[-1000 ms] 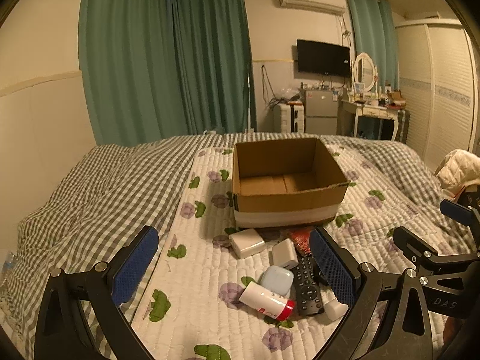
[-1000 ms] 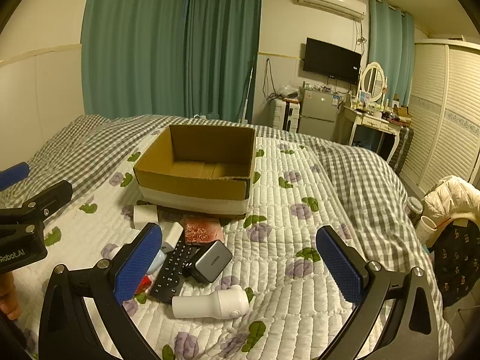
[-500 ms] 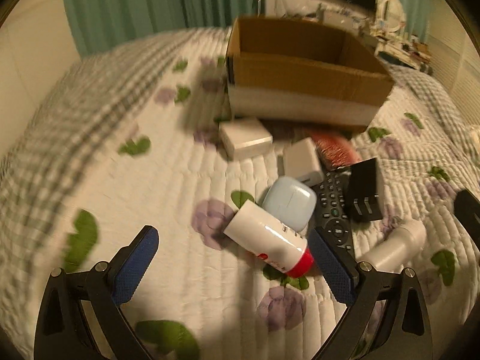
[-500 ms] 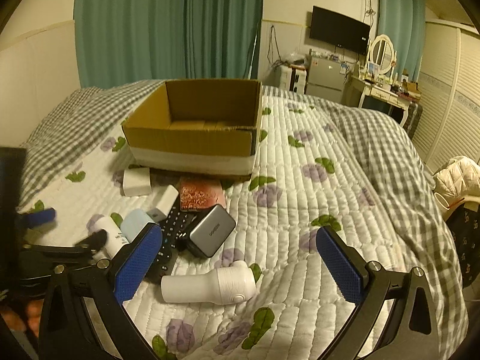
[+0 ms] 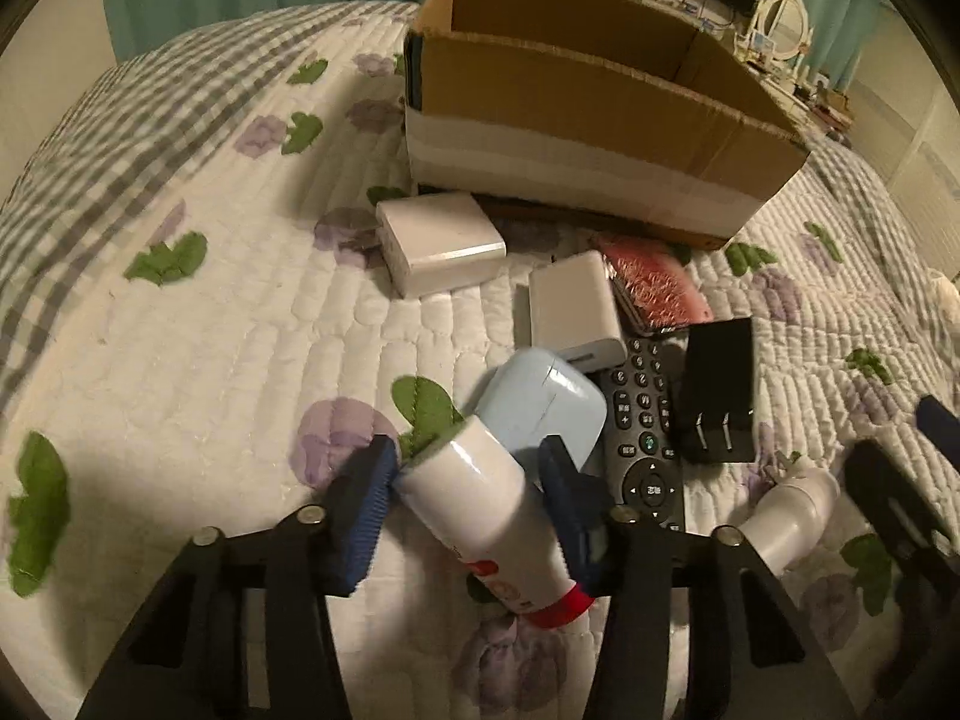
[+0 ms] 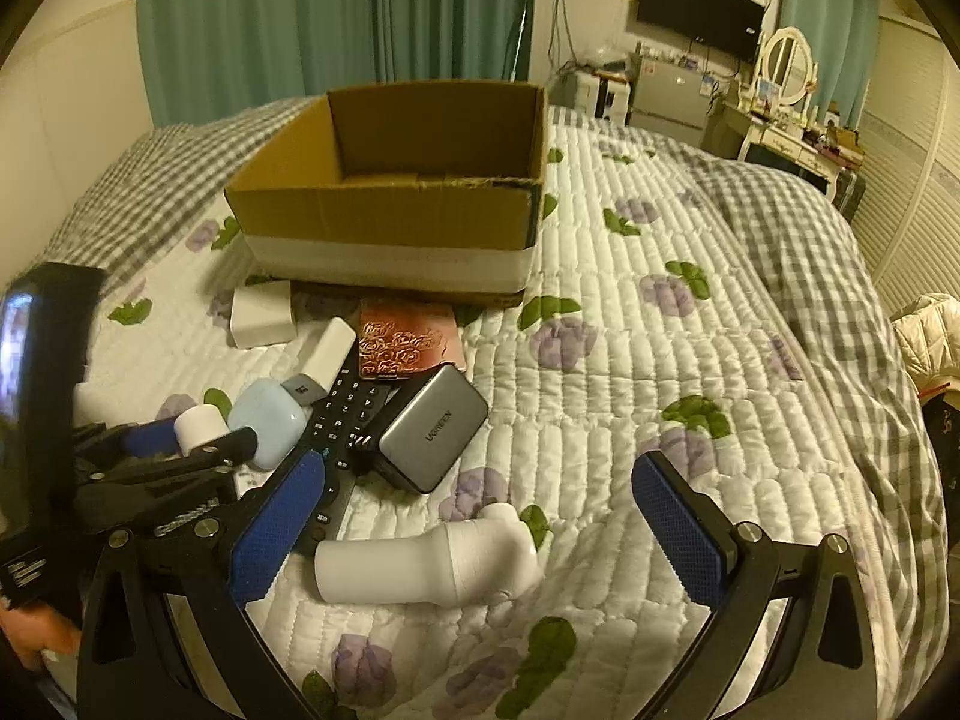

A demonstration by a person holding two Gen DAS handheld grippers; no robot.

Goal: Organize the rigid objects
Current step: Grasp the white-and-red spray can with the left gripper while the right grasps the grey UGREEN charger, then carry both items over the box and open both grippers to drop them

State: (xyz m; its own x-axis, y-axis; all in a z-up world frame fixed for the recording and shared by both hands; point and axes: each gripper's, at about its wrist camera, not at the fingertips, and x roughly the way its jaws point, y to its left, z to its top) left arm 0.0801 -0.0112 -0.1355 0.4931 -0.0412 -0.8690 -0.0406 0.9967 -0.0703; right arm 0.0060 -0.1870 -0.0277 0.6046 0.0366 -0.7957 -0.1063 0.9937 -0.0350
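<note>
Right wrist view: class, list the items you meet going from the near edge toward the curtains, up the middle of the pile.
White handheld device → grey UGREEN charger → red embossed card case → cardboard box.

Open quilt point(image 6: 690, 372) lies right of the clutter, and bare quilt left too. The cardboard box point(image 6: 384, 222) blocks the far side; the remote point(image 5: 645, 432), grey charger point(image 6: 432, 435) and earbud case point(image 5: 540, 408) crowd the middle.
</note>
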